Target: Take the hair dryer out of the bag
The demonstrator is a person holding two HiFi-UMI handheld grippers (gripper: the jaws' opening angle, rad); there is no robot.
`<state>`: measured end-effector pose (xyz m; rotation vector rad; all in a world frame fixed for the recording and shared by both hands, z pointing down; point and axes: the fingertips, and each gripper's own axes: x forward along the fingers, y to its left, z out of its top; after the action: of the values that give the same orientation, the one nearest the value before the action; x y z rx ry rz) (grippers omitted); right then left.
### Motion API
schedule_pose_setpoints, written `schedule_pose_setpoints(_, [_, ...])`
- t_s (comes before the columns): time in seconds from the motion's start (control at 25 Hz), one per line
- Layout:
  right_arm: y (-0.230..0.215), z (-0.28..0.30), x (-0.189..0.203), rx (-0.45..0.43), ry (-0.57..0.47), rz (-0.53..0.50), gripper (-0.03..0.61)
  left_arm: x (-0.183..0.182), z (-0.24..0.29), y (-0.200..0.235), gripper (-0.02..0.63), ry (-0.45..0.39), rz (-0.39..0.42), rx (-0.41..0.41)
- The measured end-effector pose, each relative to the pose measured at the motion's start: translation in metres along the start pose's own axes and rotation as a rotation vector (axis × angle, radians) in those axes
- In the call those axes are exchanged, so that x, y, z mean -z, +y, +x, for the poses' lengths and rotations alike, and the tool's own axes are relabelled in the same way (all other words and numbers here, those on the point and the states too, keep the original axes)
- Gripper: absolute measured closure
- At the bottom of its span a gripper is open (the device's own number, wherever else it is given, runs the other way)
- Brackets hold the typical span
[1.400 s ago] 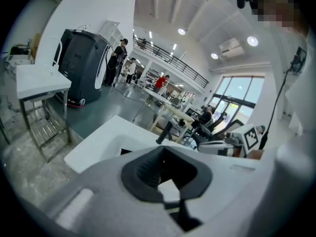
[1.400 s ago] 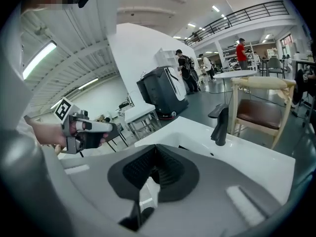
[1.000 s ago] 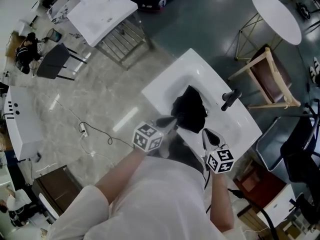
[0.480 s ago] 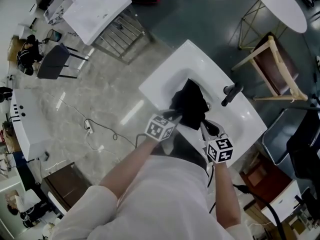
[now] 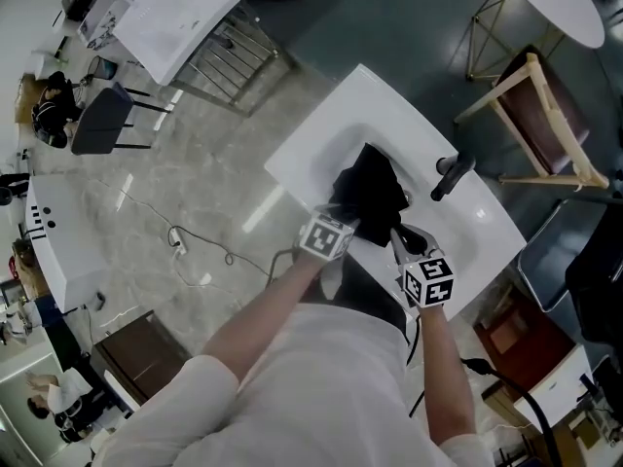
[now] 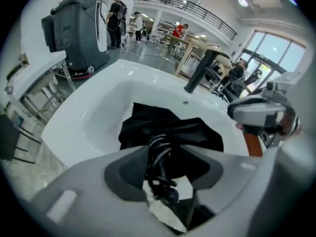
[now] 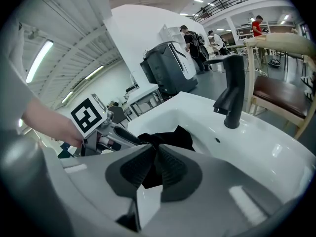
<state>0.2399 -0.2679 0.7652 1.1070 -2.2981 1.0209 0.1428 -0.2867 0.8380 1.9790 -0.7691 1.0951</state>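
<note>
Left claw [image 6: 168, 154], just opened wide, straddles black coiled cord [image 6: 157, 174] at black cloth bag [image 6: 168, 130]; right claw [image 7: 155, 154] narrow beside bag. Best close squarely on cord, lift slowly.

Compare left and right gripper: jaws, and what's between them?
Jaws: left gripper jaws stand wide apart, having just been opening; right gripper jaws are nearly together.
Contents: a coiled black cord stands between the left gripper's jaws with a gap beside it; the right gripper's narrow slit sits at the black bag edge, pinch unconfirmed.
Shared: both point down into the white sink at the bag.
</note>
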Motion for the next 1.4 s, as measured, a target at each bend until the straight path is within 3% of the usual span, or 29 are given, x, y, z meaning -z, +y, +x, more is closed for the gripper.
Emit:
schedule_pose_setpoints(0.2, [-0.002,0.003,0.009,-0.004,0.002,0.017,0.534,-0.005,0.011,0.0,0.354,0.037,0.025,-0.057])
schedule_pose_setpoints(0.44, [-0.008,0.006,0.017,0.013,0.006,0.02,0.534,-0.003,0.033,0.003,0.353,0.12,0.104,-0.102])
schedule_pose_setpoints(0.72, [-0.005,0.008,0.024,0.007,0.009,0.028,0.534,0.014,0.052,0.012,0.351,0.224,0.085,-0.136])
schedule_pose_setpoints(0.84, [-0.006,0.008,0.026,0.012,0.01,0.041,0.534,0.016,0.056,0.016,0.365,0.257,0.112,-0.169])
schedule_pose_setpoints(1.04, [-0.011,0.009,0.028,0.04,0.014,0.048,0.534,0.016,0.061,0.015,0.388,0.298,0.166,-0.135])
schedule_pose_setpoints(1.24, [-0.017,0.007,0.026,0.085,0.007,0.044,0.529,0.014,0.054,0.013,0.4,0.278,0.11,-0.075])
schedule_pose_setpoints(1.4, [-0.021,0.006,0.02,0.117,0.0,0.036,0.52,0.002,0.035,0.022,0.402,0.203,0.113,-0.098])
